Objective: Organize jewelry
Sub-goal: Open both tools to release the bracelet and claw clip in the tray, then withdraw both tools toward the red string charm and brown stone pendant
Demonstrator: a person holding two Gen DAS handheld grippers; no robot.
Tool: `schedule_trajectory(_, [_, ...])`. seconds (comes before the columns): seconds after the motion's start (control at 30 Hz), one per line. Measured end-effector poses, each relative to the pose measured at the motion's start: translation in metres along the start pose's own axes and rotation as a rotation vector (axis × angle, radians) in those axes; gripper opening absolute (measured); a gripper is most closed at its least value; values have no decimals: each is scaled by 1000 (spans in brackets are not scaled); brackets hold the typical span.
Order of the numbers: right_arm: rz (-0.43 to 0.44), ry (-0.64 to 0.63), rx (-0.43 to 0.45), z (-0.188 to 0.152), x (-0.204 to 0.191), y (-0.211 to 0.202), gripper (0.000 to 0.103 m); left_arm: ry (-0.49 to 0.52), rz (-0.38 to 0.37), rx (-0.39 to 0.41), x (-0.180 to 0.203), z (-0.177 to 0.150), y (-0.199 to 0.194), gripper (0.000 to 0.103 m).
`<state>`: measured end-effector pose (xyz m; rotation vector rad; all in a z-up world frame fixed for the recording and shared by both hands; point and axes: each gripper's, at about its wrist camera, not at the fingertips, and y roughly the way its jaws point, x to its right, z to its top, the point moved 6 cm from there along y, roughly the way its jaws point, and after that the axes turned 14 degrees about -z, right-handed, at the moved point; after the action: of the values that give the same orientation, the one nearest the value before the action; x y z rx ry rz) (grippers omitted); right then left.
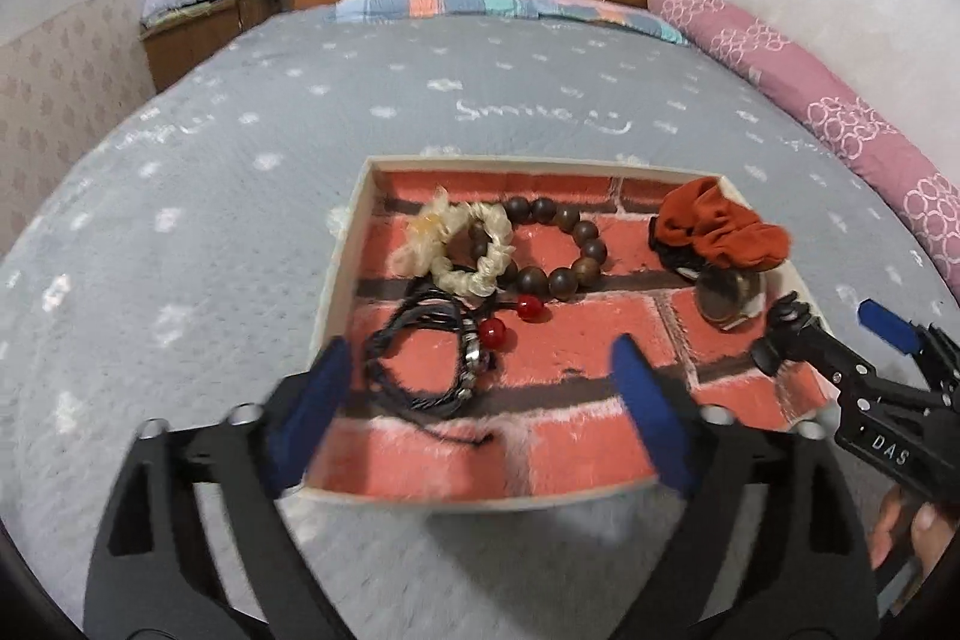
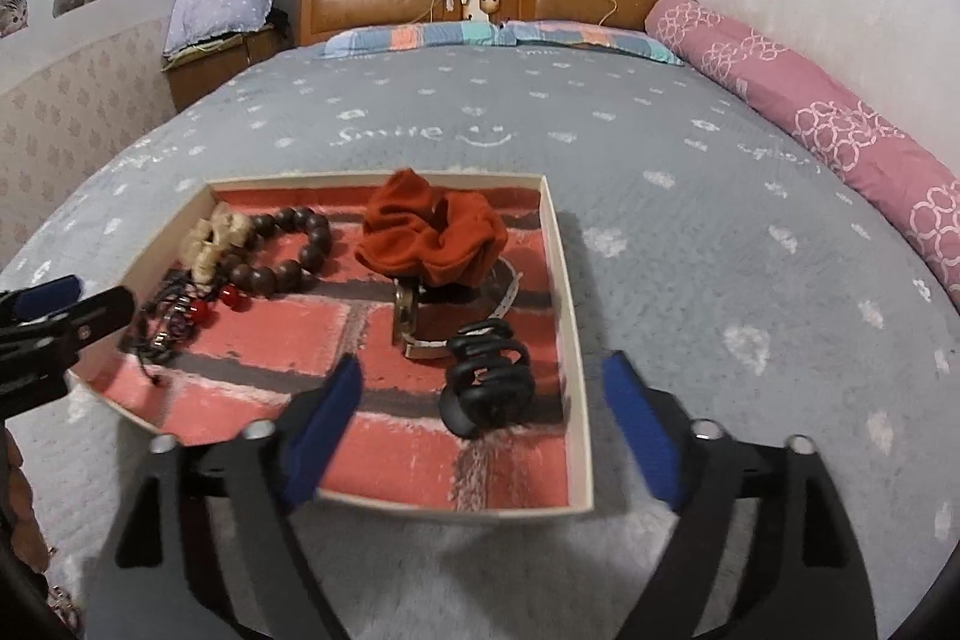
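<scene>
Brick-print lining, red with grey mortar lines, covers the floor of a shallow cream-walled tray sitting on the grey patterned bed. Inside, far left corner: cream scrunchie lying over one end of a dark wooden bead bracelet. Just in front of them, a black cord bracelet with metal bits, and two red beads beside it. Far right: rust-orange scrunchie, bunched up, partly covering a brown-strap watch. Black hair claw clip lies near the tray's right wall, just in front of the watch.

Left claw is spread wide with nothing between its blue pads, hovering over the tray's near edge, cord bracelet framed between the fingers. Right claw is also wide open and holding nothing, above the tray's near right corner, with the hair clip between the fingers in view.

Hard to read: watch face is edge-on and half hidden under the orange scrunchie. In the left wrist view the right claw's black frame blocks the tray's right corner and the hair clip is not clearly separable from it. Cord bracelet detail is blurred. A bit of the person's hand shows at the right edge, cut off. Both claw bodies are cropped at the bottom.
</scene>
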<state>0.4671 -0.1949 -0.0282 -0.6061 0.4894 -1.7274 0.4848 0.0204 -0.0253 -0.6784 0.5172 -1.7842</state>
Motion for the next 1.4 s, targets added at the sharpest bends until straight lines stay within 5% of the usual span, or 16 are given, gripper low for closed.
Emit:
schedule_trajectory(0.3, [-11, 13, -15, -29, 20, -56, 98, 24, 1, 32, -13, -27, -87, 98])
schedule_trajectory(0.6, [-40, -12, -29, -81, 20, -102, 98, -1, 28, 27, -23, -90, -141, 98])
schedule_trajectory(1.0, [0, 18, -73, -139, 12, -137, 98, -31, 20, -12, -19, -159, -161, 98])
schedule_trajectory(1.4, [27, 14, -76, -157, -11, -144, 97, -66, -5, -54, -26, -192, -155, 98])
